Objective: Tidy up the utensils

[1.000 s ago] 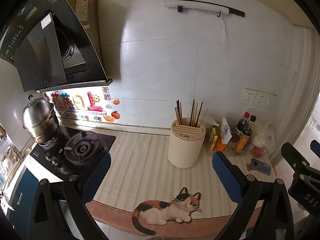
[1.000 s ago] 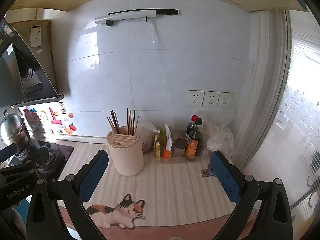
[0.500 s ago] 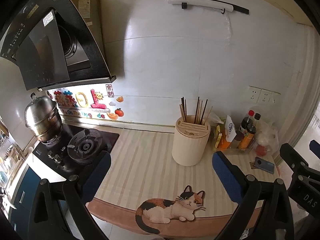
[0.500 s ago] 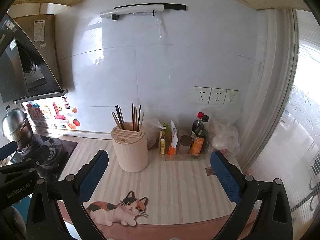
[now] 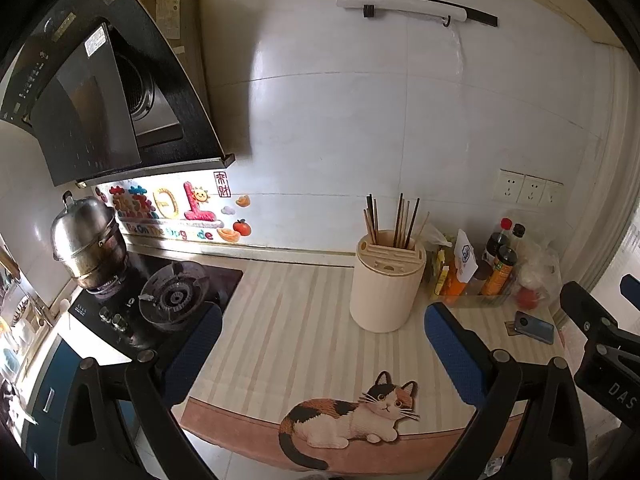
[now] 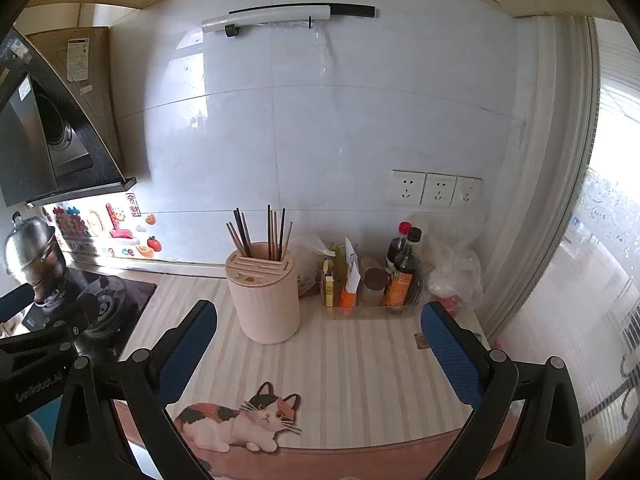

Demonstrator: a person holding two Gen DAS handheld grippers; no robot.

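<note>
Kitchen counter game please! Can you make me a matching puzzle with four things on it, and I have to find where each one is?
Things:
1. brown wooden chopsticks
2. shiny steel steamer pot
3. blue flat phone
4. dark sauce bottle with the red cap

Places:
A. lying flat on the striped counter, near its right end
B. standing upright in the cream round holder
C. in the clear tray against the wall, right of the holder
D. on the black gas stove, at the left

Pairs: 1-B, 2-D, 3-A, 4-C
</note>
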